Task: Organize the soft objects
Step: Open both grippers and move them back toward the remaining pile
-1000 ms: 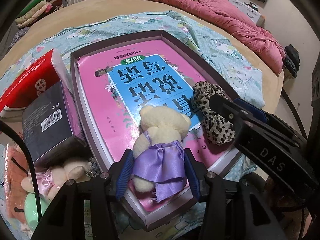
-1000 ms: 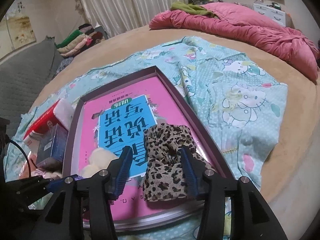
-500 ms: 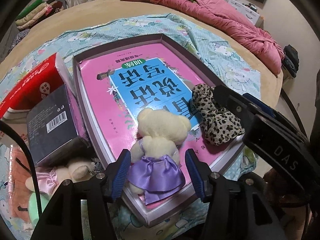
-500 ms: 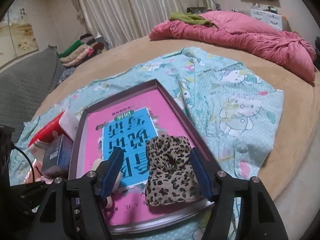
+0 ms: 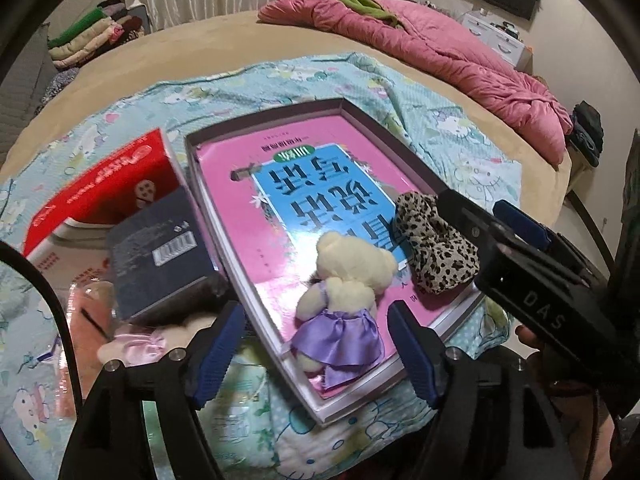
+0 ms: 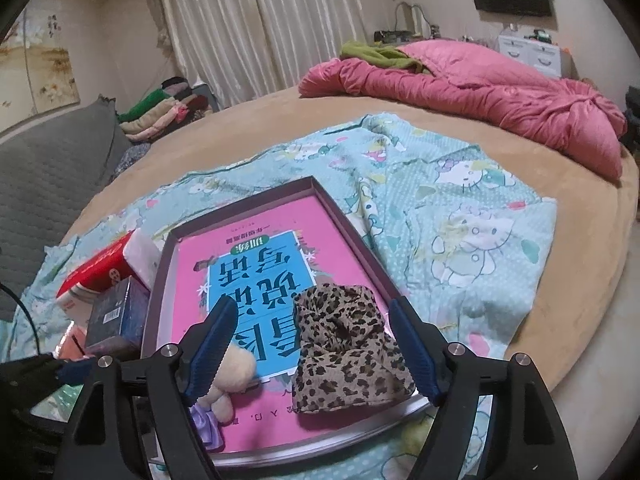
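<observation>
Home bedroom: round bed [image 6: 240, 152] (pink quilt [image 6: 480, 92]), curtains [image 6: 260, 28]

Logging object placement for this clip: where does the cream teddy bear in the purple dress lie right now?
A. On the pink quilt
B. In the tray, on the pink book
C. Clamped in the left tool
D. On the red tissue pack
B: the teddy bear lies in the tray on the pink book, with the left tool open and clear of it.

left gripper [image 5: 316, 350] spread wide, right gripper [image 6: 310, 346] spread wide, both empty
</observation>
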`<action>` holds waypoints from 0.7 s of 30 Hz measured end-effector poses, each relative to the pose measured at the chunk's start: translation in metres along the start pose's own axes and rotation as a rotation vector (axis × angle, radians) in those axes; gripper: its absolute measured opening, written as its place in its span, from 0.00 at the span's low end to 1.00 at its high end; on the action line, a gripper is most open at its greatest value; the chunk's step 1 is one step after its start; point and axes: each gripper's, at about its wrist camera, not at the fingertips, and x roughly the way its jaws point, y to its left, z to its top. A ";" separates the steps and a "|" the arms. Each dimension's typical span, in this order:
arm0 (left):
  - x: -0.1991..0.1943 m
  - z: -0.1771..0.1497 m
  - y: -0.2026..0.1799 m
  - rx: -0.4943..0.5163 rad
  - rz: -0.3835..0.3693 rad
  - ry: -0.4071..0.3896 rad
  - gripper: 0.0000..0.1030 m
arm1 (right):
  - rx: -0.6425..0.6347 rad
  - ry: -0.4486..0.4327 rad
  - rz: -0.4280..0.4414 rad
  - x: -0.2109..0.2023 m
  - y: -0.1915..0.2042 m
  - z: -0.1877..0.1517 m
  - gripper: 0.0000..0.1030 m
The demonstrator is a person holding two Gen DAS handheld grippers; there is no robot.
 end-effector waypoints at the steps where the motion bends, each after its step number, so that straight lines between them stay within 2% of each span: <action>1: -0.002 0.000 0.002 -0.005 -0.001 -0.002 0.73 | -0.003 -0.005 0.000 -0.001 0.001 0.000 0.77; 10: -0.020 -0.002 0.008 -0.022 0.024 -0.034 0.78 | -0.023 -0.044 -0.020 -0.010 0.004 0.000 0.78; 14: -0.029 -0.003 0.012 -0.044 0.044 -0.025 0.79 | -0.032 -0.072 -0.018 -0.018 0.009 0.000 0.79; 21: -0.048 -0.006 0.022 -0.055 0.063 -0.065 0.84 | -0.066 -0.113 -0.015 -0.033 0.023 0.003 0.79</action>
